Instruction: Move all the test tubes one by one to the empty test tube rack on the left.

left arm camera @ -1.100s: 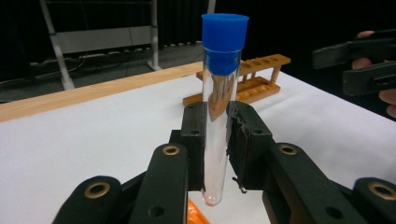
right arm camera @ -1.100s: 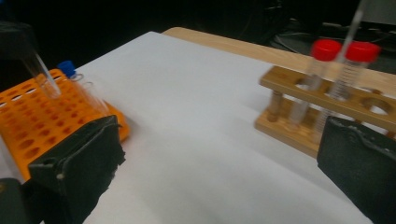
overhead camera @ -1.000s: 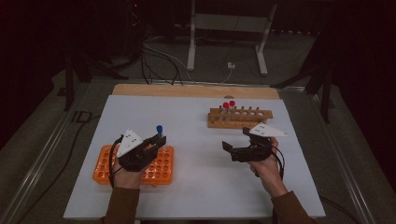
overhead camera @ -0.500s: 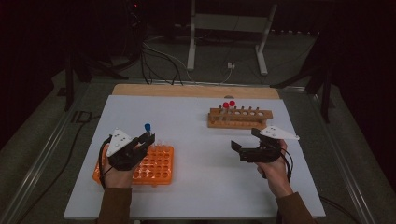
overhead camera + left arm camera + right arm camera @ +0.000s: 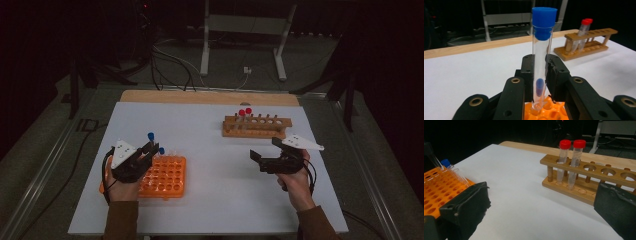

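Observation:
My left gripper [image 5: 539, 65] is shut on a clear tube with a blue cap [image 5: 543, 37], held upright. The tube's rounded bottom sits at a hole of the orange rack [image 5: 549, 112]. From above, that gripper [image 5: 149, 150] hangs over the left part of the orange rack [image 5: 170, 180], where another blue-capped tube [image 5: 161, 150] stands. My right gripper [image 5: 266, 148] is open and holds nothing, just in front of the wooden rack [image 5: 262, 129]. In the right gripper view, two red-capped tubes [image 5: 565, 157] stand in the wooden rack [image 5: 599, 173] beyond the wide-apart jaws.
The white table top [image 5: 210, 150] has a wooden strip [image 5: 210, 97] along its far edge. Cables [image 5: 170, 65] and a metal stand [image 5: 245, 30] lie on the floor behind. Bare white surface separates the two racks.
My left gripper has carried the blue-capped tube leftward and a little down, to the orange rack's left part. The right gripper has barely shifted.

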Tool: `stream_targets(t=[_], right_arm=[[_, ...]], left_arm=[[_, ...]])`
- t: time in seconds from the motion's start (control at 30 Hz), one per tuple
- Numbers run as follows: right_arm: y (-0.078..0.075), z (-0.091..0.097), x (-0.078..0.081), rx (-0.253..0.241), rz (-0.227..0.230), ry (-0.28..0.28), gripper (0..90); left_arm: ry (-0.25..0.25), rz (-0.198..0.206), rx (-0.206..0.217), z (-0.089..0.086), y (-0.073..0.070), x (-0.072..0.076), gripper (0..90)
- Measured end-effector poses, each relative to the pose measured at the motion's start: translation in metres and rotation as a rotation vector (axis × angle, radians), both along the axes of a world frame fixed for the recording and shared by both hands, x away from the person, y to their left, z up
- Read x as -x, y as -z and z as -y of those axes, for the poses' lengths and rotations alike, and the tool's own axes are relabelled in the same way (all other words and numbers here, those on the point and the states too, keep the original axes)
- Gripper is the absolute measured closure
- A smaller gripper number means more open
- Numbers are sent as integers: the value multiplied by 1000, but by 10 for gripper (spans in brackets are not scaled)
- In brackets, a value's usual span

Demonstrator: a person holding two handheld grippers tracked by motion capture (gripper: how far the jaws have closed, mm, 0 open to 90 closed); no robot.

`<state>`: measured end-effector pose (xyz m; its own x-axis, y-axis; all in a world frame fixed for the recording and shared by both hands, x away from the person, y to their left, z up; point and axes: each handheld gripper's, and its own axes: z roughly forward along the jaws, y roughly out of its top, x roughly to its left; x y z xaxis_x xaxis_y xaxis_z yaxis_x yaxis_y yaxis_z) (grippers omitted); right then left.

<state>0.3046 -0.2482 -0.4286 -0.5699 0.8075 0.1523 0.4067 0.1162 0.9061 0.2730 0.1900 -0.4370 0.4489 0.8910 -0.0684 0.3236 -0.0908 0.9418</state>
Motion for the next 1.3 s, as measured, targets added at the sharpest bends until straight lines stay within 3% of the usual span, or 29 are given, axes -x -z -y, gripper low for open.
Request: stream_targets(t=[0.2, 0.4, 0.77, 1.07, 1.3], right_arm=[[1, -3, 0, 1, -1, -7, 0], [1, -3, 0, 0, -1, -11, 0], [2, -4, 0, 0, -3, -19, 0], [3, -4, 0, 1, -5, -27, 0], [4, -6, 0, 4, -9, -34, 0]], left_arm=[[-41, -13, -14, -1, 10, -6, 772], [-41, -43, -31, 2, 20, -13, 772], [-49, -130, -62, 2, 33, -20, 772], [-53, -234, -135, 7, 42, -23, 775], [-43, -262, -167, 9, 43, -22, 779]])
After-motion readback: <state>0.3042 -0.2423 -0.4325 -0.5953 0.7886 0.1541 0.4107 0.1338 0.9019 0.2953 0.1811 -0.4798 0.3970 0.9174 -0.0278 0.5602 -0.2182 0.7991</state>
